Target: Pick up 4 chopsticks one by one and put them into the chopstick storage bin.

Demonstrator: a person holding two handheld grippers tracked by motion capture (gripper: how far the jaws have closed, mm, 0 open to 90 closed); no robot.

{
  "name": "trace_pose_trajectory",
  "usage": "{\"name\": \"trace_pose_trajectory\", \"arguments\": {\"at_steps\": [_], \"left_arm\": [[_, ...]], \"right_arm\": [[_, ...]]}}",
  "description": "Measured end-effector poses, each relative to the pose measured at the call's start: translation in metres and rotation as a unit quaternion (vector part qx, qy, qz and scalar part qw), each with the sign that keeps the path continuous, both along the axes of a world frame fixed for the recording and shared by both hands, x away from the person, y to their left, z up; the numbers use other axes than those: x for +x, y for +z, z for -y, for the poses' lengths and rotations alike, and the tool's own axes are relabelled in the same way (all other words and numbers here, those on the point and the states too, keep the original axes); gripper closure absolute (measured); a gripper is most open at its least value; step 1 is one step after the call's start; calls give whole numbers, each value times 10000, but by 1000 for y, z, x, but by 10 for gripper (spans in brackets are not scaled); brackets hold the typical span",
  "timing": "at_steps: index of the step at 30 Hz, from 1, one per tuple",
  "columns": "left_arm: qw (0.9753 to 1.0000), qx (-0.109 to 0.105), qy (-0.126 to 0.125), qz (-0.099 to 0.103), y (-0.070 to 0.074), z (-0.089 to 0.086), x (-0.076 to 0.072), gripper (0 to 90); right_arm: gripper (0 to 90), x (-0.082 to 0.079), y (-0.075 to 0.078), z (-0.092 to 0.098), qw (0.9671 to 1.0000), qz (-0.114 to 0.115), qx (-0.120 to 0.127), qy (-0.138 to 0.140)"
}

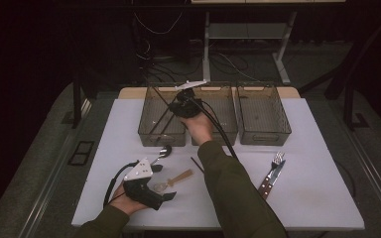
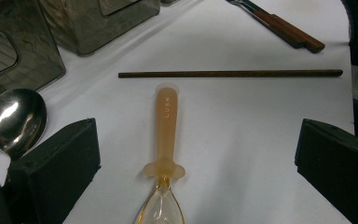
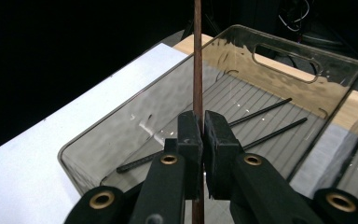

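High view: right gripper point(image 1: 178, 105) is out over the left clear bin point(image 1: 155, 133) of three bins at the far side of the white worktop point(image 1: 307, 188), holding a thin dark chopstick point(image 1: 159, 125) that slants down into that bin. Left gripper point(image 1: 164, 197) rests low at the near left edge, beside a translucent amber spoon point(image 1: 174, 180). A metal spoon point(image 1: 164, 151) lies just in front of the left bin; a second loose chopstick point(image 1: 197, 164) is near the sleeve; fork and knife point(image 1: 273, 171) lie well apart on the right.

Left gripper view: fingers point(image 2: 58, 163) spread wide, holding nothing; the amber spoon point(image 2: 164, 154) lies between them, handle pointing away. The wooden chopstick point(image 2: 230, 73) lies crosswise just past the handle tip. Metal spoon bowl point(image 2: 16, 119) at left, touching the left finger's edge or just behind it, can't tell.

Right gripper view: fingers point(image 3: 214, 149) pinched shut on the chopstick point(image 3: 197, 60), which stands upright through them, above the bin point(image 3: 307, 79). Two black chopsticks point(image 3: 261, 126) already lie on the ribbed floor.

Handling: chopstick is light, stiff, thin and smooth, likely to pivot or slip in a pinch. Grip near mid-length; lower it flat before releasing.
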State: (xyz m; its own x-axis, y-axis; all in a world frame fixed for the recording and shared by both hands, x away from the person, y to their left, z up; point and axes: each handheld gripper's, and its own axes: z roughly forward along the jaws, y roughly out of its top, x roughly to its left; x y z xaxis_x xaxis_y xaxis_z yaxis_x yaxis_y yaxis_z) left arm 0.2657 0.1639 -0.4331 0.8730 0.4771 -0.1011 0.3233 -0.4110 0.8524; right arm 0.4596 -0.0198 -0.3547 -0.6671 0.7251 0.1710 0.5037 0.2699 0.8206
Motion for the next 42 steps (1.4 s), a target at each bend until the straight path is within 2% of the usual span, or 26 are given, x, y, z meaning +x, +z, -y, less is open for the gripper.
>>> {"name": "trace_pose_trajectory", "arguments": {"at_steps": [11,13,16,18,20,23,29,33,37,42], "left_arm": [[10000,-5,-26,33,0,0,1,0],[10000,-6,-31,24,0,0,1,0],[10000,-4,-38,18,0,0,1,0],[10000,-3,-40,18,0,0,1,0],[10000,-2,-36,20,0,0,1,0],[10000,10,-45,43,0,0,1,0],[10000,18,-24,15,0,0,1,0],[10000,38,-33,46,0,-1,1,0],[10000,17,-18,-5,0,-1,1,0],[10000,69,-34,47,1,-1,1,0]], "right_arm": [[858,8,-17,-16,9999,-146,-15,19],[857,9,-22,-19,9998,-186,-78,7],[843,8,-27,-22,9996,-131,-238,-29],[721,7,-28,-22,9996,-113,-263,-14],[662,7,-26,-22,9994,-87,-320,-22],[595,5,-22,-19,9995,-92,-300,-46],[469,0,-14,-8,9993,-128,-293,189],[430,-5,-9,5,9989,-223,-266,320],[387,-15,-4,18,9990,-186,-204,363],[338,-30,-1,37,9984,-139,-197,509]]}}
